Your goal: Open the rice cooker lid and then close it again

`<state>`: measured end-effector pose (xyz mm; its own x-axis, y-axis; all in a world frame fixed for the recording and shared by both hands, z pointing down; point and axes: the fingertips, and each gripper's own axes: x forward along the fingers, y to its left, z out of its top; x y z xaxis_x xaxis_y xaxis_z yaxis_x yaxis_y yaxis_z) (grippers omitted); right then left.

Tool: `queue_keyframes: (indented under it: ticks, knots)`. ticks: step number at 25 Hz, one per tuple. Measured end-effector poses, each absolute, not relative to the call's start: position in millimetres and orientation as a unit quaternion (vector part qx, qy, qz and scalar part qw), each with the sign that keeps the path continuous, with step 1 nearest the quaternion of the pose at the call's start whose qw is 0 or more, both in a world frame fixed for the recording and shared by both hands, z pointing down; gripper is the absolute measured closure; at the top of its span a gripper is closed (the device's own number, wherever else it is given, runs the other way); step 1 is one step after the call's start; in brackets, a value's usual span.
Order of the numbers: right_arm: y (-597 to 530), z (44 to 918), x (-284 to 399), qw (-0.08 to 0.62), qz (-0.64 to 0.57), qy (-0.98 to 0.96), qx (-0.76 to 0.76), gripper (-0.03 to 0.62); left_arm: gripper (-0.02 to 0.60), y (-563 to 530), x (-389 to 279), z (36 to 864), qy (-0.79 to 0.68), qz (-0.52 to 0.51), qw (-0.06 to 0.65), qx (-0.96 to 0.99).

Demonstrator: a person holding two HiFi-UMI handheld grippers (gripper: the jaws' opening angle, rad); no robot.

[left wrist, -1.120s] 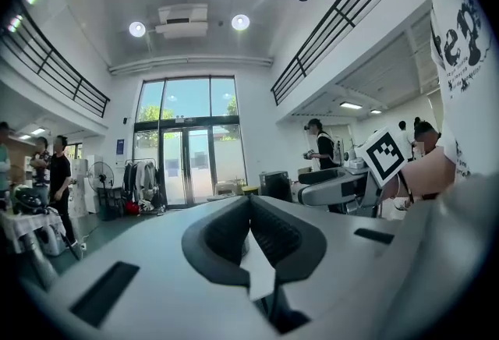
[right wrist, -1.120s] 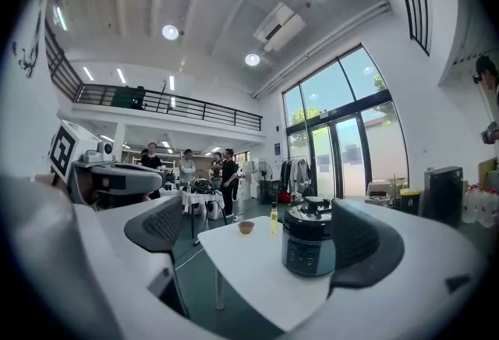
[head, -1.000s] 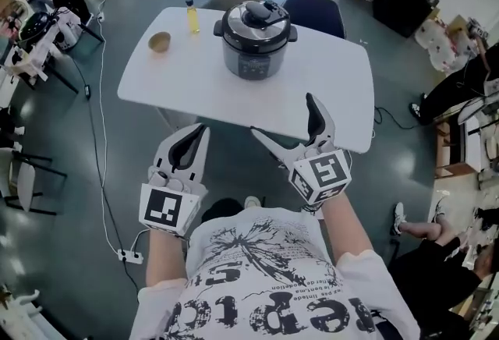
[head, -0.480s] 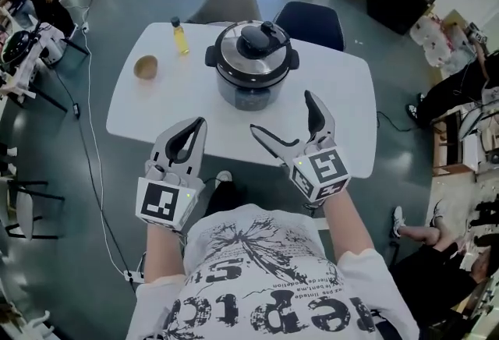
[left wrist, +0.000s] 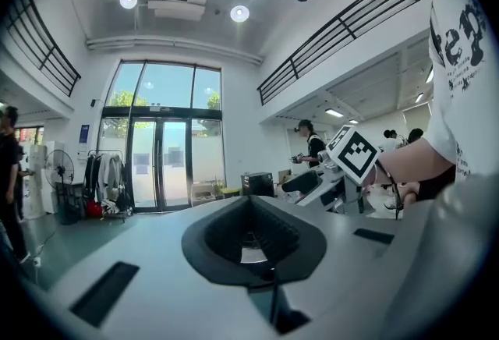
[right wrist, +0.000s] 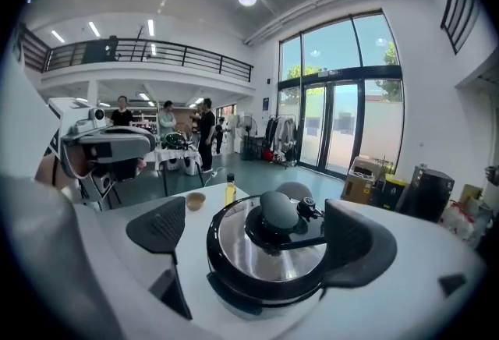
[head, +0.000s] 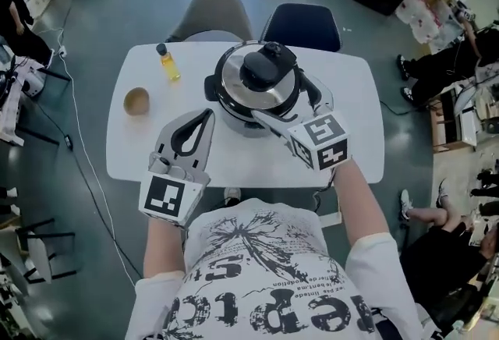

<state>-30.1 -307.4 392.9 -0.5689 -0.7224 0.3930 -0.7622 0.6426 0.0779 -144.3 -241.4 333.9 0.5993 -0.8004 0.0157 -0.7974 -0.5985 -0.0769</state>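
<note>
The rice cooker (head: 251, 89) stands on the white table (head: 355, 151), its steel lid shut and topped by a black knob (head: 266, 65). My right gripper (head: 281, 99) is open and low against the cooker's near right side, one jaw along its front and the other by its right handle. In the right gripper view the cooker (right wrist: 265, 272) fills the gap between the two pads (right wrist: 160, 228), with the knob (right wrist: 279, 210) just ahead. My left gripper (head: 207, 115) is shut on nothing, over the table just left of the cooker; its closed jaws (left wrist: 251, 210) point across the room.
A small bottle of yellow liquid (head: 165, 63) and a brown bowl (head: 136, 100) stand on the table's left part. Behind the table are a grey chair (head: 217, 7) and a dark blue chair (head: 301, 23). Cables run over the floor at left.
The table and cooker have come nearer. My right gripper, still open, has moved forward from in front of the table edge to straddle the cooker. The left gripper has moved forward over the table.
</note>
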Motion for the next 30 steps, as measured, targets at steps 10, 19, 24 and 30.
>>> queue_keyframes:
  ticks: [10, 19, 24, 30]
  knots:
    - [-422, 448, -57, 0.363, 0.109, -0.839, 0.39, 0.03, 0.568, -338, -160, 346, 0.388, -0.028, 0.04, -0.92]
    - [-460, 485, -64, 0.467, 0.168, -0.791, 0.358, 0.135, 0.568, -379, -173, 357, 0.364, -0.008, 0.03, -0.931]
    - [-458, 487, -69, 0.488, 0.194, -0.782, 0.337, 0.256, 0.568, -380, -176, 362, 0.363, -0.012, 0.03, -0.931]
    - [-459, 487, -70, 0.498, 0.207, -0.778, 0.322, 0.299, 0.568, -383, -176, 359, 0.377, -0.015, 0.027, -0.926]
